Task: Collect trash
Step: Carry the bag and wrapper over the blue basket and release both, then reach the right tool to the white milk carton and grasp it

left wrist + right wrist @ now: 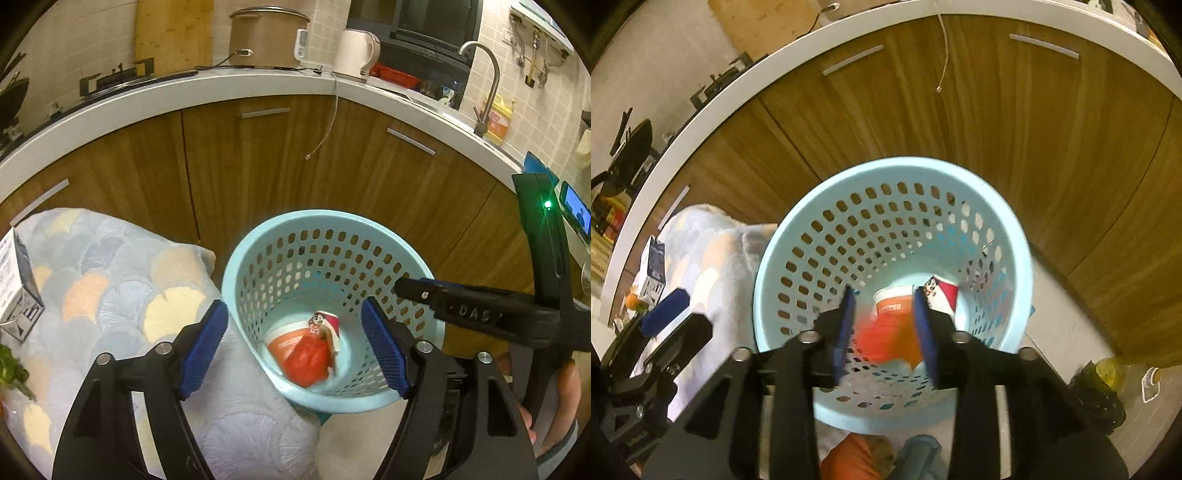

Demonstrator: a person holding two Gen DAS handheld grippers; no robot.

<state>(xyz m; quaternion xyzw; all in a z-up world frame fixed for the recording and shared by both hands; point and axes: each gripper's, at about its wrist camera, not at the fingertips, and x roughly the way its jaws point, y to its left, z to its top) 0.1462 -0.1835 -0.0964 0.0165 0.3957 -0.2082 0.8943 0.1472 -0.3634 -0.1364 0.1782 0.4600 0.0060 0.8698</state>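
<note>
Both grippers hang over a pale blue perforated basket (pixel 373 236) that stands on the floor against wooden cabinets (pixel 258 162). The left gripper (pixel 295 349) has its blue pads spread wide with nothing between them; one pad sits over a fan-patterned blanket (pixel 122 280) just left of the basket, the other over the basket's inside wall. The right gripper (pixel 886 328) is part open above the basket mouth, pads apart, and a blurred red-orange lump (pixel 882 341) shows in the gap between them, not pressed by either pad; whether it is falling or already lying on the bottom I cannot tell. From the left view that red lump (pixel 308 360) lies at the basket's bottom on an orange-and-white cup (pixel 286 338), and beside it is a white-and-red cup (pixel 328 323) with a cartoon face printed on it. The orange cup carries a white band of lettering too small to read. Raised letters on the right gripper's finger, seen from the left view, look like "DAS". A white box (pixel 16 291) with dark print sits on the blanket at far left, its text unreadable. On the counter (pixel 184 92) stand a rice cooker (pixel 266 37) and a white kettle (pixel 356 53), and a yellow bottle (pixel 498 118) with an orange label sits by the tap (pixel 484 81).
</note>
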